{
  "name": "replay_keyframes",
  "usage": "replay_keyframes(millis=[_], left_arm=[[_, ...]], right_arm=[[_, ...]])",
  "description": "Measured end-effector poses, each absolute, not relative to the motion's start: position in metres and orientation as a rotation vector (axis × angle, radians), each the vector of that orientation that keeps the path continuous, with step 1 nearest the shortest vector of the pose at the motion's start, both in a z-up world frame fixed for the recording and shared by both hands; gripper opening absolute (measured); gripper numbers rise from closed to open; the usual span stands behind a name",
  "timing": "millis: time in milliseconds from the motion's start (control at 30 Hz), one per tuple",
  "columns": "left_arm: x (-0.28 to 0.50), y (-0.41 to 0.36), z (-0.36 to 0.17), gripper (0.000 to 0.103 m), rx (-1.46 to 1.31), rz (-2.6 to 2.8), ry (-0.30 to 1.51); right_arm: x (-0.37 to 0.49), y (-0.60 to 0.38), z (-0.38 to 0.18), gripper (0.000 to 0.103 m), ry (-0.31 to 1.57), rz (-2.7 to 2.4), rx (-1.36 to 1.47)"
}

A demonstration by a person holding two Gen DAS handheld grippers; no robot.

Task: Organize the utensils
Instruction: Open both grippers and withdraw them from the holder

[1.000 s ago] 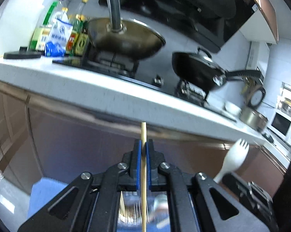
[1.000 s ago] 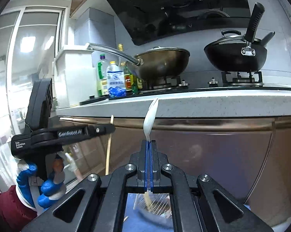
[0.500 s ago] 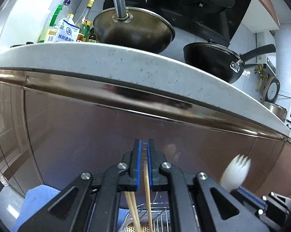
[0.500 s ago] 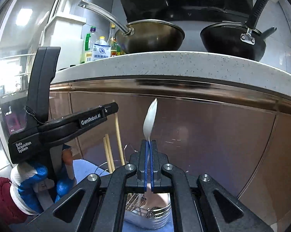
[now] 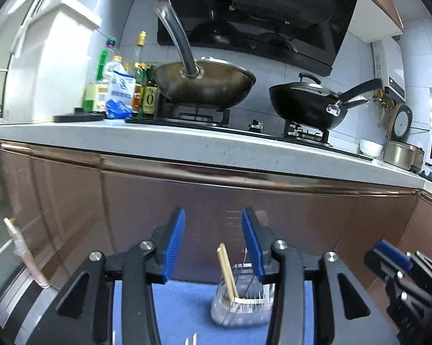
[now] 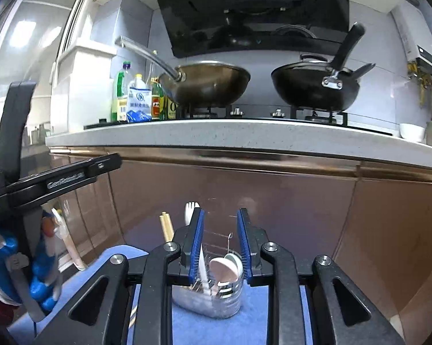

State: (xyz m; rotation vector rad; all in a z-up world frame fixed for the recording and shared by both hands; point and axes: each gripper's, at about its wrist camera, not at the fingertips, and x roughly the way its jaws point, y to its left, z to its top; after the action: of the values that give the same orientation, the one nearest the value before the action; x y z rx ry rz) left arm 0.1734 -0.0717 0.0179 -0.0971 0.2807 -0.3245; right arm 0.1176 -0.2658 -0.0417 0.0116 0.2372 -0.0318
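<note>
A metal wire utensil holder [image 5: 241, 306] [image 6: 216, 299] stands on a blue cloth [image 5: 181, 310] [image 6: 193, 325]. Two wooden chopsticks [image 5: 227, 273] [image 6: 166, 228] stand upright in it. A white spork [image 6: 190, 211] and white spoons [image 6: 224, 267] also sit in it. My left gripper [image 5: 213, 244] is open and empty, just above and in front of the holder. My right gripper [image 6: 219, 241] is open and empty, right over the holder, with the spork beside its left finger. More chopstick tips [image 5: 190, 339] show at the bottom of the left wrist view.
A brown cabinet front [image 5: 216, 201] rises behind the holder, under a white countertop [image 5: 187, 143]. On it are a brass wok [image 5: 204, 86], a black pan [image 5: 305, 106] and several bottles [image 5: 121, 86]. The left gripper's body [image 6: 43, 184] fills the left of the right wrist view.
Both grippers have opened and let go: the chopstick and the white spork now stand in the holder. Both grippers have pulled back and up from it.
</note>
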Motion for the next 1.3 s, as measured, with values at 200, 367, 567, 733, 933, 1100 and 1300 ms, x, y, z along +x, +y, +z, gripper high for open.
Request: replay_keyframes(millis=[200, 367, 567, 733, 933, 1100, 1300], left_arm=[[0.108, -0.049, 0.025, 0.045, -0.028, -0.269, 0.304], [0.051, -0.034, 0.024, 0.046, 0.043, -0.229, 0.292], [0.006, -0.022, 0.022, 0.046, 0.090, -0.207, 0.292], [-0.012, -0.012, 0.022, 0.046, 0.100, -0.199, 0.290], [-0.012, 0.001, 0.016, 0.046, 0.103, -0.194, 0.313], [-0.006, 0.012, 0.006, 0.046, 0.097, -0.201, 0.338], [0.008, 0.028, -0.007, 0.046, 0.064, -0.190, 0.371]], right_arm=[[0.062, -0.251, -0.028, 0.029, 0.239, -0.036, 0.014], [0.015, -0.242, -0.027, 0.038, 0.244, -0.037, 0.034], [-0.023, -0.232, -0.027, 0.038, 0.256, -0.004, 0.059], [-0.040, -0.222, -0.028, 0.038, 0.269, 0.022, 0.076], [-0.050, -0.214, -0.030, 0.038, 0.277, 0.042, 0.082], [-0.046, -0.209, -0.034, 0.041, 0.296, 0.056, 0.089], [-0.031, -0.204, -0.046, 0.042, 0.338, 0.067, 0.100]])
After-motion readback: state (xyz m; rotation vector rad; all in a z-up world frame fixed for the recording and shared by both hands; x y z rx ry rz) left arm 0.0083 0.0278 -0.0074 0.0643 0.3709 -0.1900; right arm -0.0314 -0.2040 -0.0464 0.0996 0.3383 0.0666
